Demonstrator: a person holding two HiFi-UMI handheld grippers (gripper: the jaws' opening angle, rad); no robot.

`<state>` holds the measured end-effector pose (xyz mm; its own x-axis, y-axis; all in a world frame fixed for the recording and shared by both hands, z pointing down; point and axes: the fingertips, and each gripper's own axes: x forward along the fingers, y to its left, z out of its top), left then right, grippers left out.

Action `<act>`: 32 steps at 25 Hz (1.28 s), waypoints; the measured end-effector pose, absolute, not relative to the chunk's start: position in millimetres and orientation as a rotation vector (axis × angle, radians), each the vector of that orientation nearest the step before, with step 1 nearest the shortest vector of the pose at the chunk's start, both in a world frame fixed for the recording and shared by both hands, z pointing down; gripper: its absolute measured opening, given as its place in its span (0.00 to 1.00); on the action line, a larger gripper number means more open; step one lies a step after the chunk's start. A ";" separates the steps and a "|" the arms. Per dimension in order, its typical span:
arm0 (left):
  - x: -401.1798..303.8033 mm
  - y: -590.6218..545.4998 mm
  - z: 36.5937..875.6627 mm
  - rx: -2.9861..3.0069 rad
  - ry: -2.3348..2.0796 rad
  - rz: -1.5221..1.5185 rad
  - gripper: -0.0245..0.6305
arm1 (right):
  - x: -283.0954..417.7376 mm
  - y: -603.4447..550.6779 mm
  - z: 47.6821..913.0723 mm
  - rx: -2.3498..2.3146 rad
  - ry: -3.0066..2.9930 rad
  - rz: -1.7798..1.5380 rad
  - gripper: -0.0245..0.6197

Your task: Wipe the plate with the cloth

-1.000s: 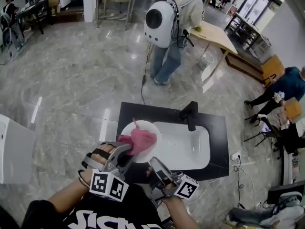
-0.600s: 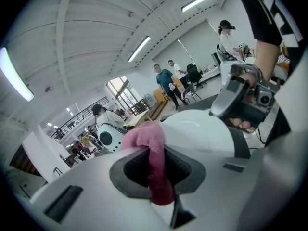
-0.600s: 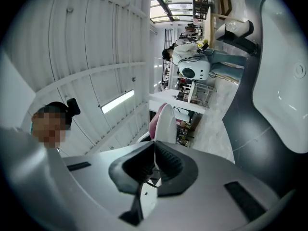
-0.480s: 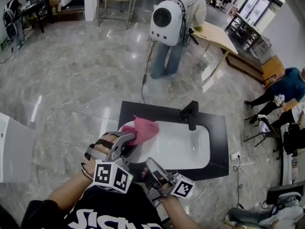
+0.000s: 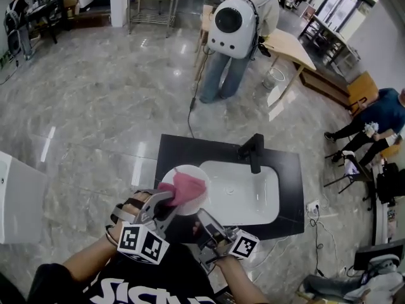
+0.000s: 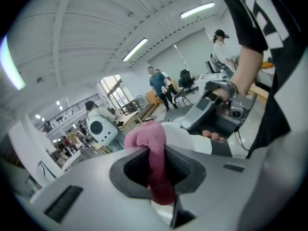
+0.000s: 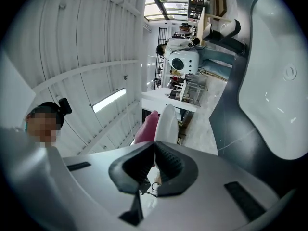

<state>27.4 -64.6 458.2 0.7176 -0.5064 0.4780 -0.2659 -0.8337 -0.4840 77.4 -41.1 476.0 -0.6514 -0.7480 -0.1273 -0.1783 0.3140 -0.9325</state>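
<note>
In the head view a white plate (image 5: 182, 202) is held over the left end of the black counter (image 5: 169, 149). A pink cloth (image 5: 186, 187) lies against its face. My left gripper (image 5: 167, 199) is shut on the cloth, which bunches out between its jaws (image 6: 153, 154). My right gripper (image 5: 204, 216) is shut on the plate's rim at the near side. In the right gripper view the plate (image 7: 166, 123) stands edge-on between the pads, with the cloth (image 7: 146, 127) behind it. The left gripper view shows the plate (image 6: 188, 137) beyond the cloth and the right gripper's body (image 6: 210, 113).
A white sink basin (image 5: 243, 192) with a black faucet (image 5: 253, 151) fills the counter's right part. A person with a white round backpack (image 5: 235, 24) stands on the marble floor beyond, near a wooden table (image 5: 288, 46). Seated people are at the right edge.
Half a second ago the cloth was pushed farther out toward the sink. It has come back nearer over the plate, and both grippers sit a little lower. The backpack person has stepped right.
</note>
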 end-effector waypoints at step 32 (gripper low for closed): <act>-9.8 -104.0 507.2 -2.838 0.914 -0.771 0.13 | 64.4 -20.4 698.2 -0.969 1.987 -2.053 0.08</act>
<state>-9.8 -104.0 507.2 0.6989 -0.5619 0.4425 -0.5311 -0.8221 -0.2052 64.4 -20.4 698.2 -0.7868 -0.5059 0.3537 -0.3371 -0.1278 -0.9327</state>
